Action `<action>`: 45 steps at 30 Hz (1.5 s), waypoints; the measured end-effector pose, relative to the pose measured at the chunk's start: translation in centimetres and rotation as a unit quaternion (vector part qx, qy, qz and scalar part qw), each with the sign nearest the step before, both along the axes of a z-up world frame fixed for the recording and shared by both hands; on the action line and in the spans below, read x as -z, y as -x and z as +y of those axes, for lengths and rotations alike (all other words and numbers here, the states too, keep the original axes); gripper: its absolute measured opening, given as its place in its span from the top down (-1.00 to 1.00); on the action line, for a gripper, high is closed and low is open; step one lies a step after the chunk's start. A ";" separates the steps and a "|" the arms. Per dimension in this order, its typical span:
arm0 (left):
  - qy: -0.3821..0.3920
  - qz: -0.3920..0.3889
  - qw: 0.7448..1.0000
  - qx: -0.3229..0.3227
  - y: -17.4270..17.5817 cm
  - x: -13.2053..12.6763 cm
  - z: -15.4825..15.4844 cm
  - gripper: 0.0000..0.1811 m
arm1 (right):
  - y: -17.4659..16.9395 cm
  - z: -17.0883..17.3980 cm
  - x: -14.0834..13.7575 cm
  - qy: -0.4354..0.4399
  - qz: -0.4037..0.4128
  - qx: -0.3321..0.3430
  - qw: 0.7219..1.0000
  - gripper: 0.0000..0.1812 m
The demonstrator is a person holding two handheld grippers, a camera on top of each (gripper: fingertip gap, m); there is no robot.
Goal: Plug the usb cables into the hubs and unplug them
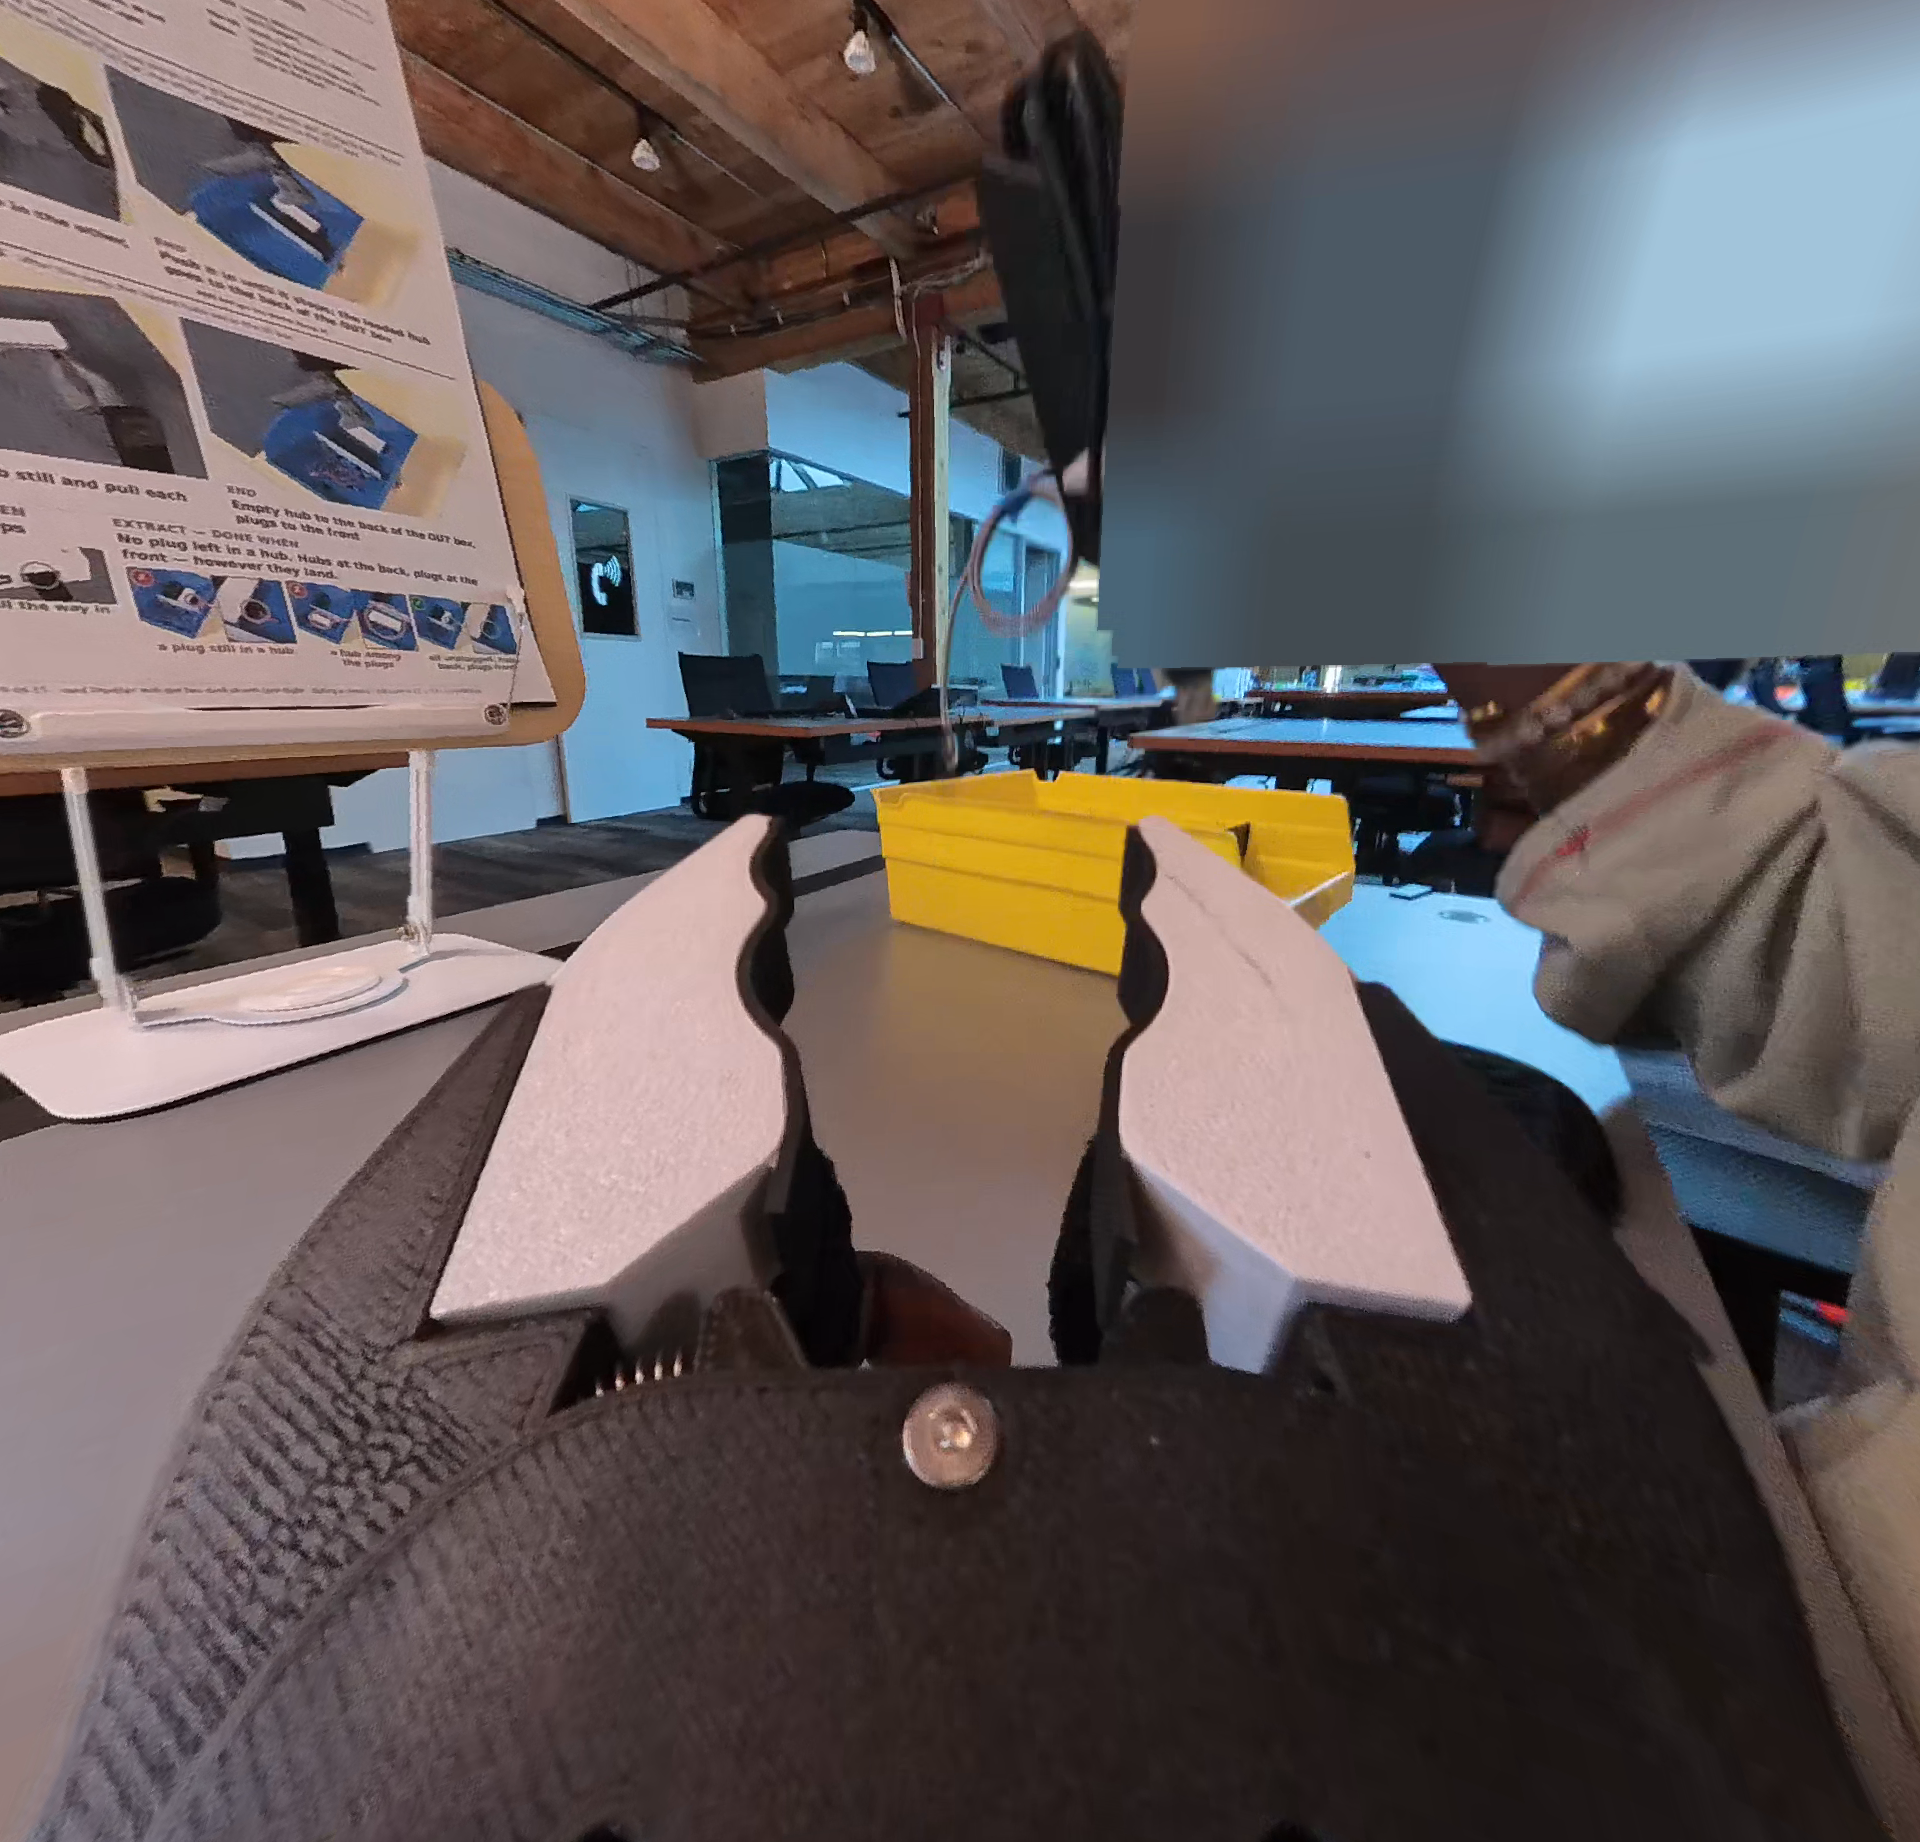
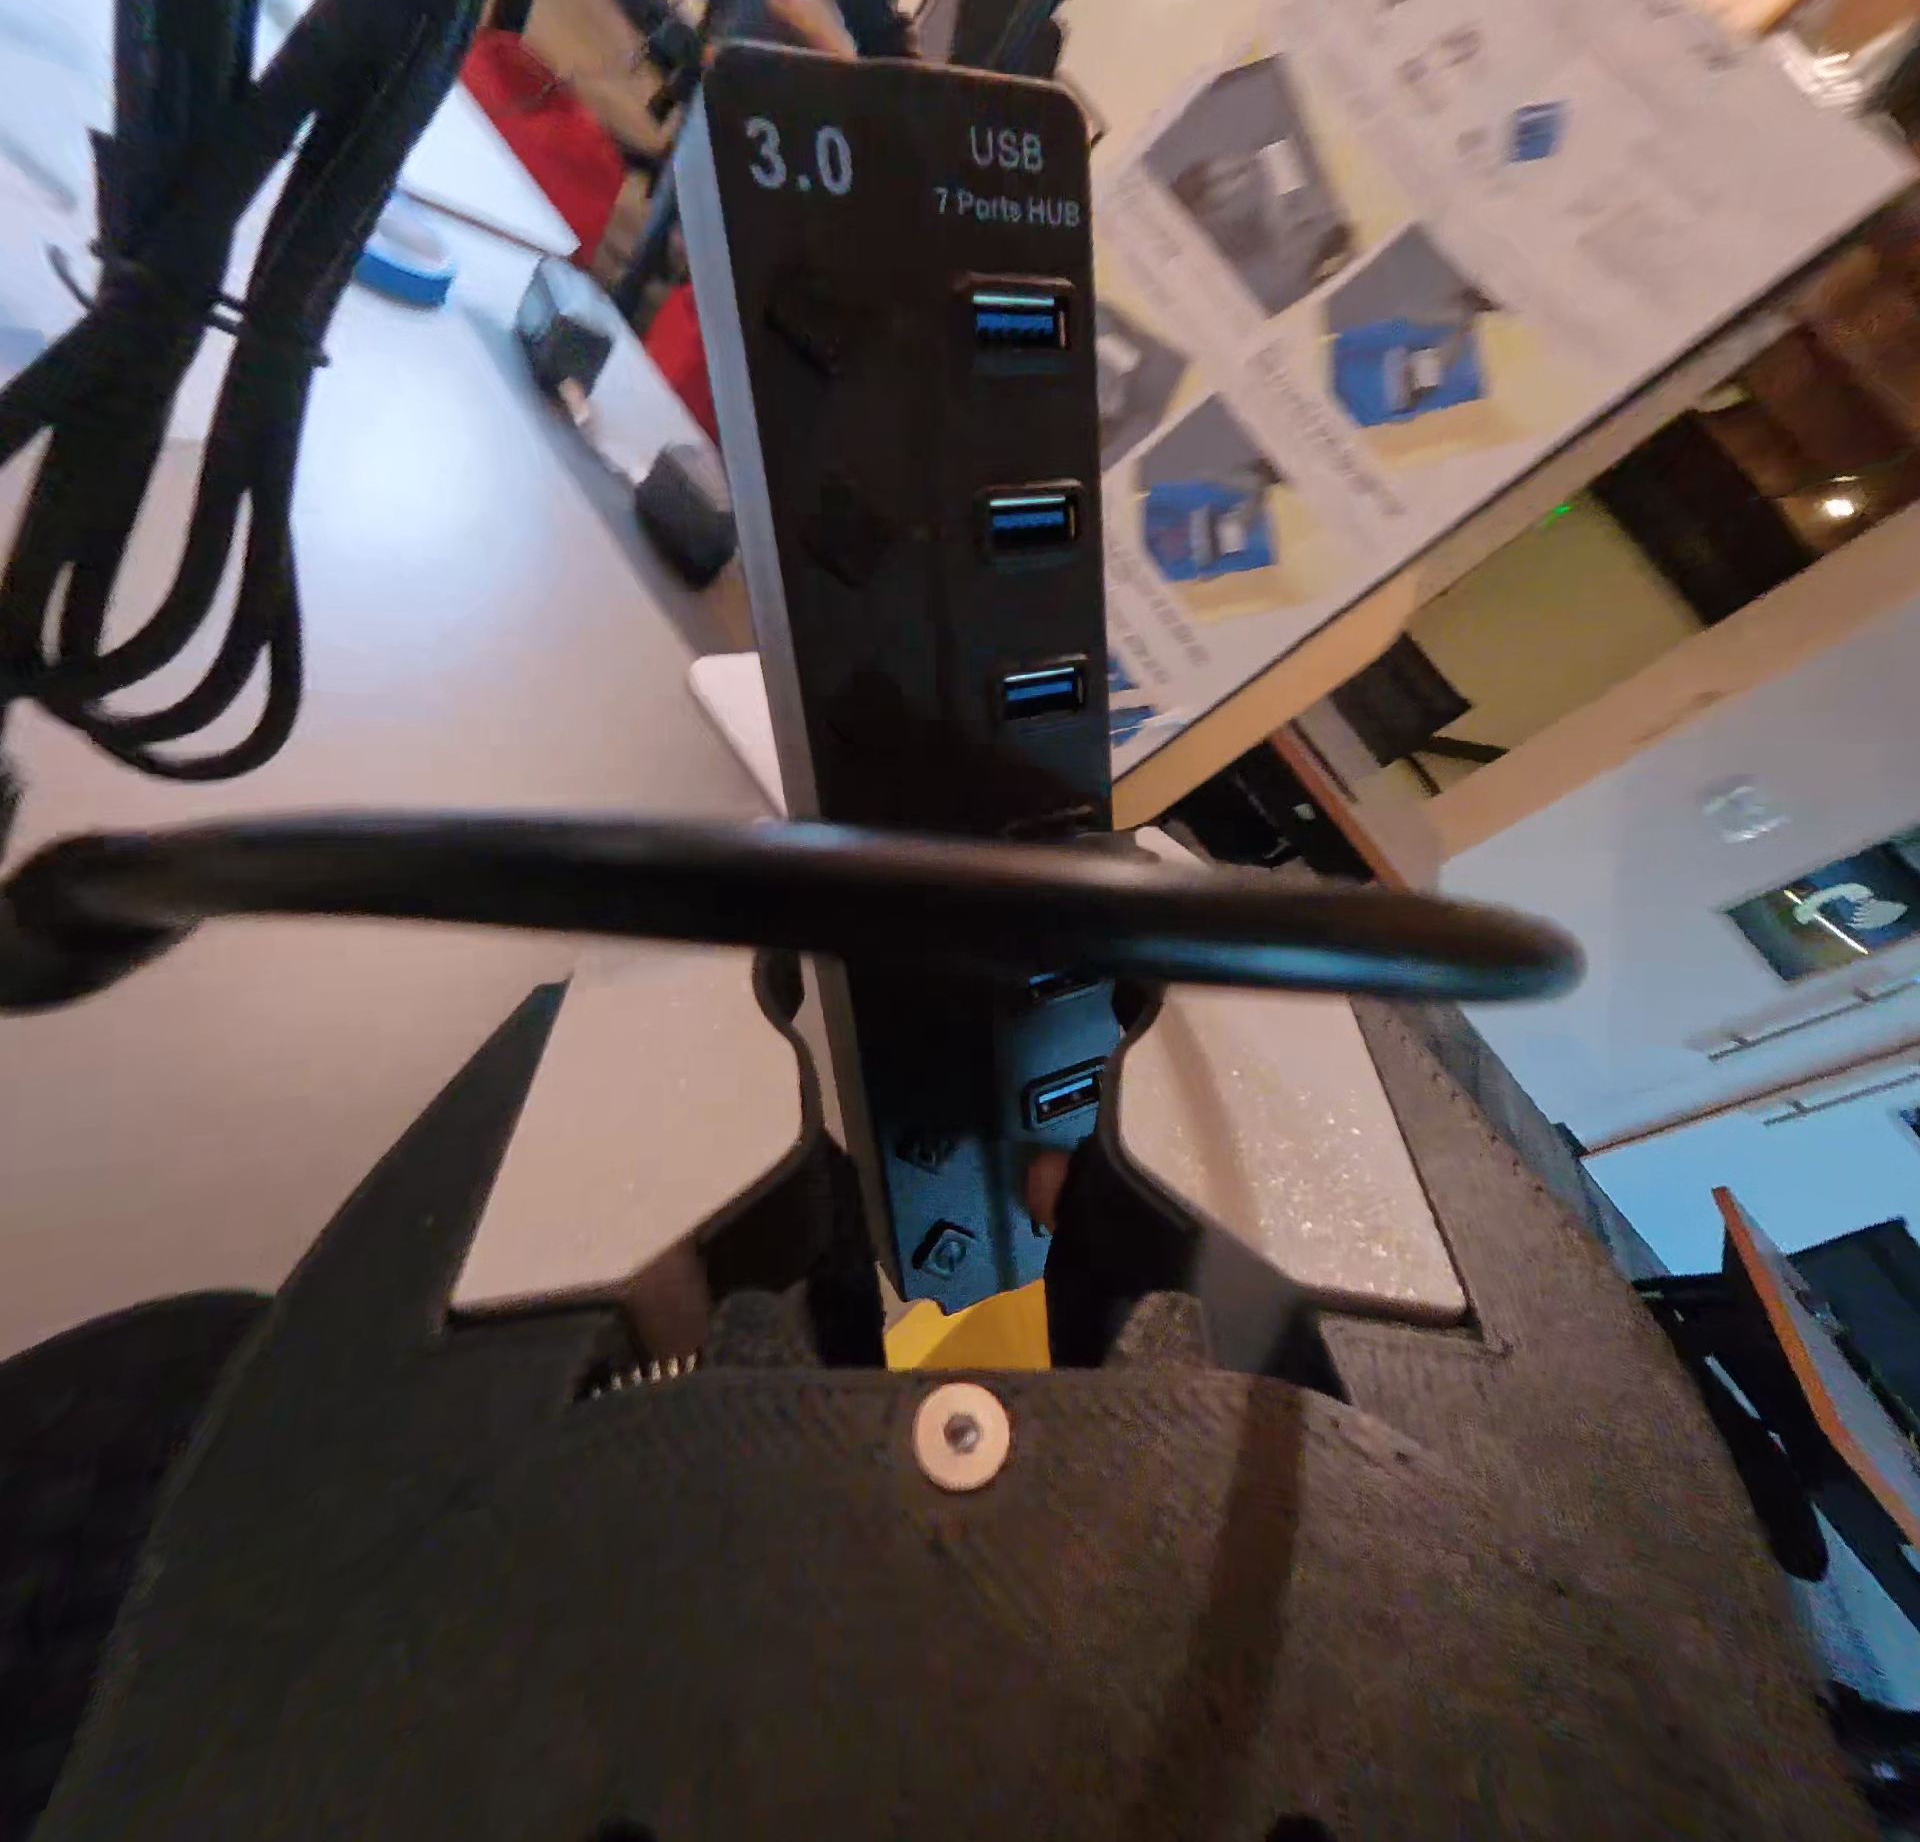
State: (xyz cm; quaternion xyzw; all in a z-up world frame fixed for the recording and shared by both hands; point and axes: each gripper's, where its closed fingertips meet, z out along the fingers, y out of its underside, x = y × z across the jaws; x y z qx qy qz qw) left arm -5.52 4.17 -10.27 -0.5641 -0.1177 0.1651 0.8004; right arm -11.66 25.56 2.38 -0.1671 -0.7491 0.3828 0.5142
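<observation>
Our left gripper [image 1: 951,909] hangs released and empty above the bare middle of the grey tabletop [image 1: 208,1273], with the instruction sheet [image 1: 239,338] on its stand at the left edge and the yellow bin [image 1: 997,878] just beyond the fingertips. Our right gripper [image 2: 951,1023] is clamped on the lower end of the black USB hub [image 2: 914,442], held in the air; its visible blue ports look unfilled. A black cable [image 2: 727,888] loops across the hub's face. We judge it could snag on the fingers or block the ports. Gripped at one end, the hub could also pivot or slip under plug pressure.
</observation>
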 end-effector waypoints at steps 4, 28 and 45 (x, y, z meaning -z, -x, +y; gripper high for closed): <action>0.018 0.009 1.000 0.000 -0.2 0.3 0.5 0.34 | 1.7 5.4 -2.8 0.064 0.035 0.047 0.996 0.35; 0.010 -0.006 1.000 0.001 0.3 0.5 0.3 0.37 | 4.4 26.7 15.7 0.310 -0.118 0.352 0.875 0.35; 0.012 -0.006 1.000 0.003 0.3 0.5 0.4 0.37 | 4.0 23.1 17.9 0.184 -0.273 0.351 0.877 0.33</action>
